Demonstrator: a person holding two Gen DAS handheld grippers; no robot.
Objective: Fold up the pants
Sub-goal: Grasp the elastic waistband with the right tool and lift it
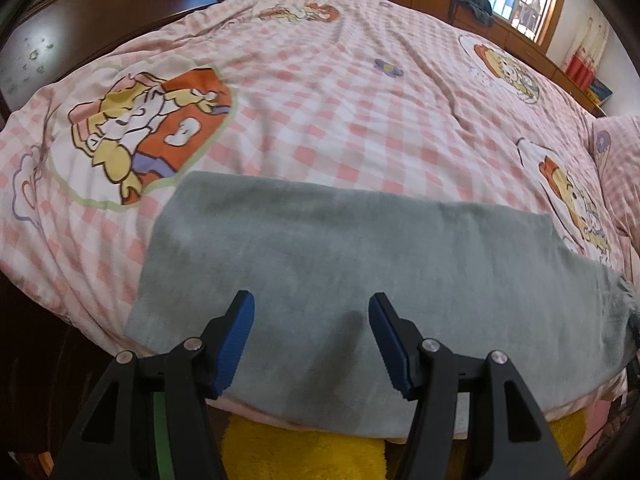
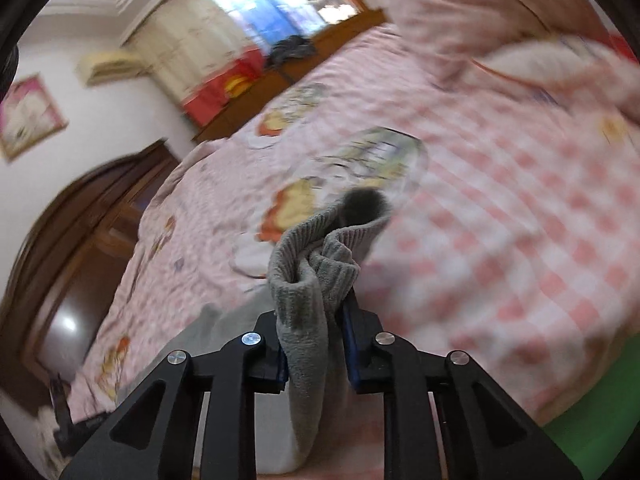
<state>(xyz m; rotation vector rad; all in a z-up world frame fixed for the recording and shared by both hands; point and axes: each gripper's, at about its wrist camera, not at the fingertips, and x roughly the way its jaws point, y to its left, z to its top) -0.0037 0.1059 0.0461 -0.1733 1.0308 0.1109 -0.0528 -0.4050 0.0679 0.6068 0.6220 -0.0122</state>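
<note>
The grey fleece pants [image 1: 360, 256] lie flat across the near edge of the bed, stretching left to right. My left gripper [image 1: 311, 312] is open and empty just above the pants' near part. My right gripper [image 2: 314, 312] is shut on the ribbed cuffs of the pants [image 2: 320, 256] and holds them lifted above the bed; the cloth hangs down between the jaws. The right wrist view is blurred by motion.
The bed carries a pink checked quilt [image 1: 340, 100] with cartoon prints. A pink pillow [image 1: 620, 168] lies at the right. A yellow cloth [image 1: 304, 456] hangs below the bed's near edge. A wooden headboard [image 1: 120, 8] and a wooden shelf [image 1: 500, 28] with a dark garment border the bed.
</note>
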